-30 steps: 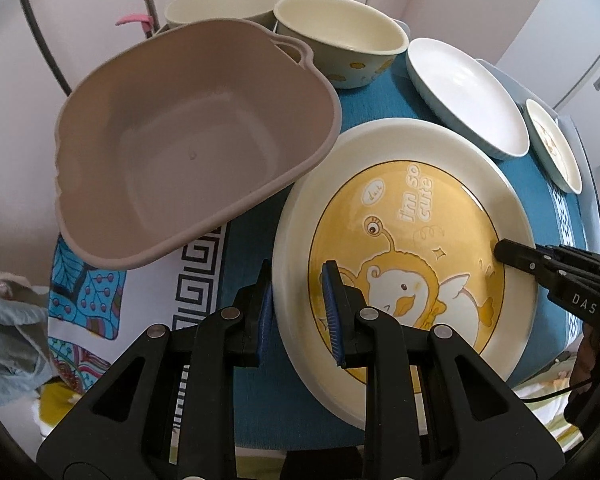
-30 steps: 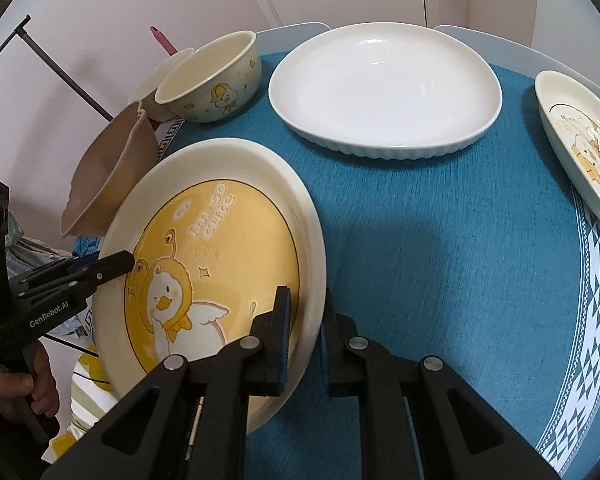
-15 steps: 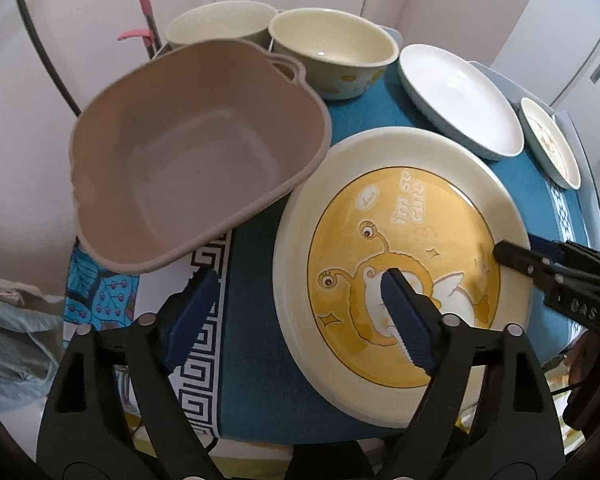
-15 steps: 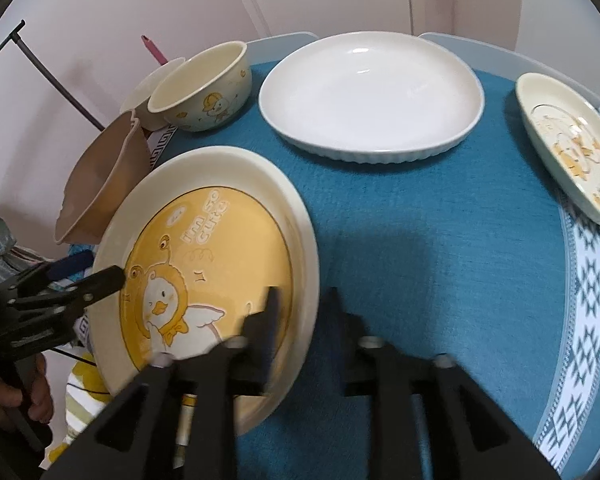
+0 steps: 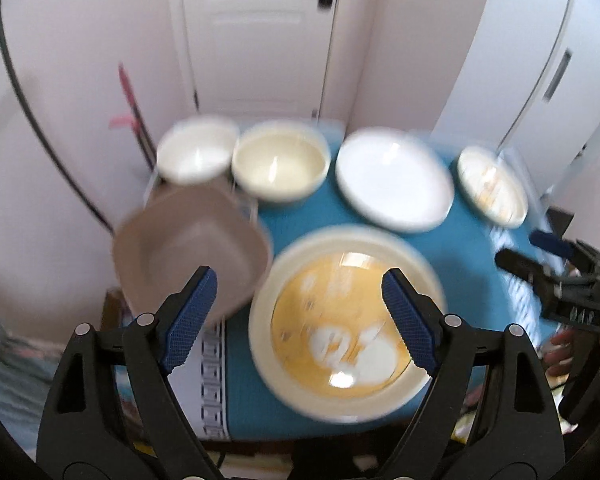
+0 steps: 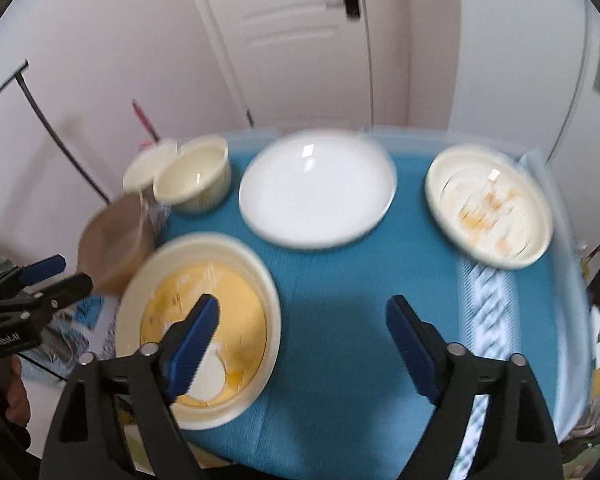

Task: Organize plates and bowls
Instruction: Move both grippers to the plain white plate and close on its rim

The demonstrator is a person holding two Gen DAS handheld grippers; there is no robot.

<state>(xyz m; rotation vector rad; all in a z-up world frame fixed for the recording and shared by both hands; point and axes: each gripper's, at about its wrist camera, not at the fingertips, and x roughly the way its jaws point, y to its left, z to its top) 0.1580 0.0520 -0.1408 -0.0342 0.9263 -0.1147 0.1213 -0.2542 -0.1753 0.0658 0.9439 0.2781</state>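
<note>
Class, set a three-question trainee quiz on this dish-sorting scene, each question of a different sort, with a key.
1. True or false: the left gripper is shut on the big yellow cartoon plate.
2. Multiple choice: directly beside the cream bowl, toward the table's middle, sits A) a white plate B) a mug C) a pan.
3. Fill in: the right gripper is ____.

Key: 1 false, it is open above the plate. 2 A. 3 open.

Both sets of jaws have let go of the yellow plate (image 5: pixel 346 322): the left hand-held gripper (image 5: pixel 300 316) and right hand-held gripper (image 6: pixel 302 340) have spread wide and pulled back (views blurred).
</note>
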